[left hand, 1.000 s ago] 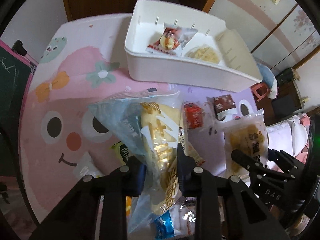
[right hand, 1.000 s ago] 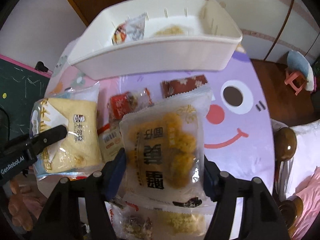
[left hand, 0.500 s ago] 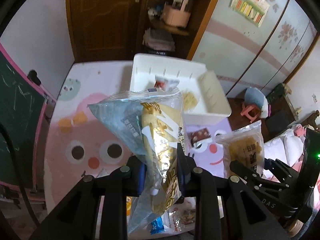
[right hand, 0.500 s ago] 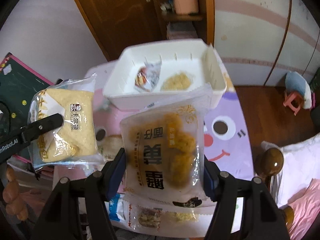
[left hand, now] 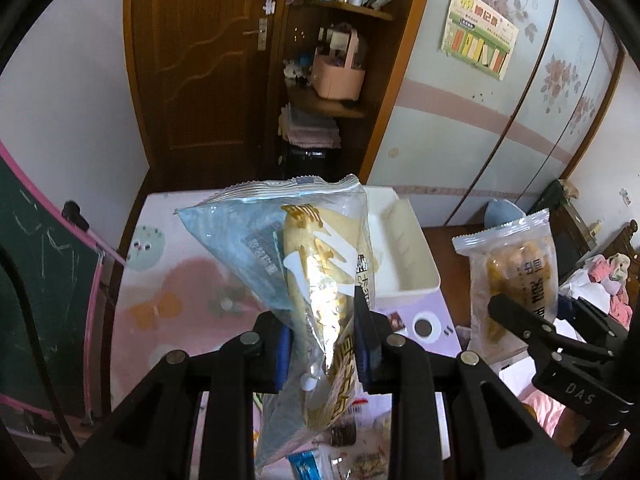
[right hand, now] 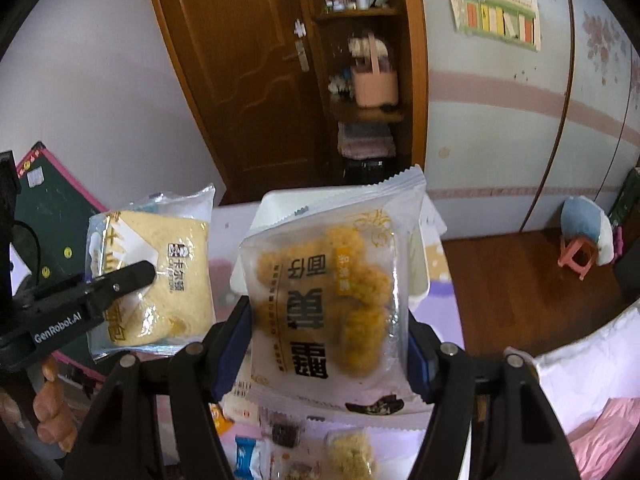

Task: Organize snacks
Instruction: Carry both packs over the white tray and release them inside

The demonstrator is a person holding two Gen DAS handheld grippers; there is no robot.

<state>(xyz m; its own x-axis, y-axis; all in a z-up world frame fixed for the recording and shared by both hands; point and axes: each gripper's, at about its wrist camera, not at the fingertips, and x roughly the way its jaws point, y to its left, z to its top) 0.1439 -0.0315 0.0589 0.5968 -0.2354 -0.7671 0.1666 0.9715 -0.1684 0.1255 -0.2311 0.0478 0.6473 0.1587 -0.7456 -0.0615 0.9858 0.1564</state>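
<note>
My left gripper (left hand: 322, 348) is shut on a clear packet of yellow sponge cake (left hand: 316, 280), held edge-on high above the table; it also shows in the right wrist view (right hand: 160, 276). My right gripper (right hand: 330, 344) is shut on a flat packet of golden crispy balls (right hand: 332, 292), which also shows at the right of the left wrist view (left hand: 516, 276). The white plastic bin (left hand: 404, 256) sits on the table beyond and below both packets, mostly hidden behind them.
The table has a pink and purple cartoon mat (left hand: 176, 300). Several loose snack packets (right hand: 304, 448) lie near its front edge. A green chalkboard (left hand: 36, 280) stands at the left, a wooden door (left hand: 200, 60) and shelves behind, a bed (right hand: 592, 400) at right.
Both grippers have risen well above the table with their packets still held, and the views have tilted up to show the door and wall. The bin now looks smaller and farther below.
</note>
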